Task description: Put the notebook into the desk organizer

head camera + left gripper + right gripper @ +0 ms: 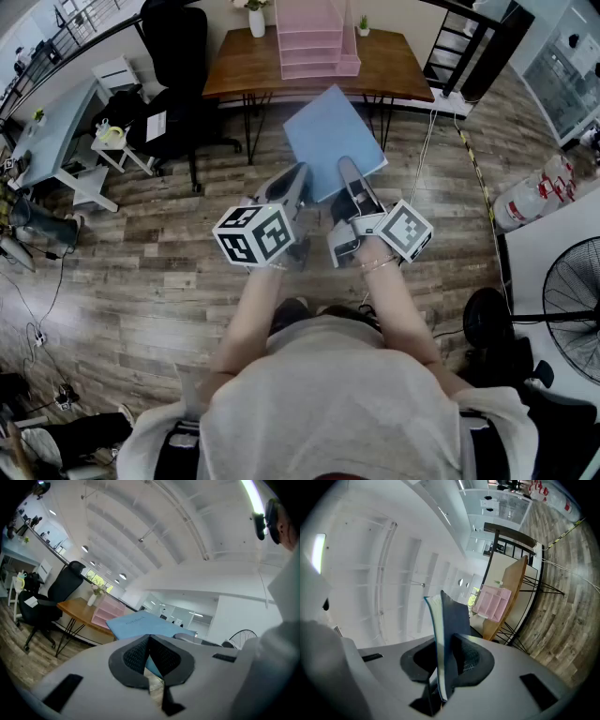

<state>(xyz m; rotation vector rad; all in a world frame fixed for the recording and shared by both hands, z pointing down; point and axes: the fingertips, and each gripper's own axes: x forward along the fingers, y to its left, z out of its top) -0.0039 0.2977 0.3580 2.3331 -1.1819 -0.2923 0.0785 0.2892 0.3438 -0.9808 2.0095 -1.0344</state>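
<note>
Notebook [333, 141] hung at mid-frame above the floor [141, 272], clamped edge-on between the right gripper's [350, 178] fingers, apparently for carrying to the pink desk organizer [317, 42] on the bench [244, 67] at top centre. The left gripper's [298, 180] fingers were pressed together, empty.

One blue notebook [333, 141], one pink desk organizer [316, 42], one white vase [257, 21], one small potted plant [364, 26], one wooden worktop [239, 70], one floor fan [574, 305], and two tools: left hand-held gripper [298, 176], right hand-held gripper [348, 171].
</note>
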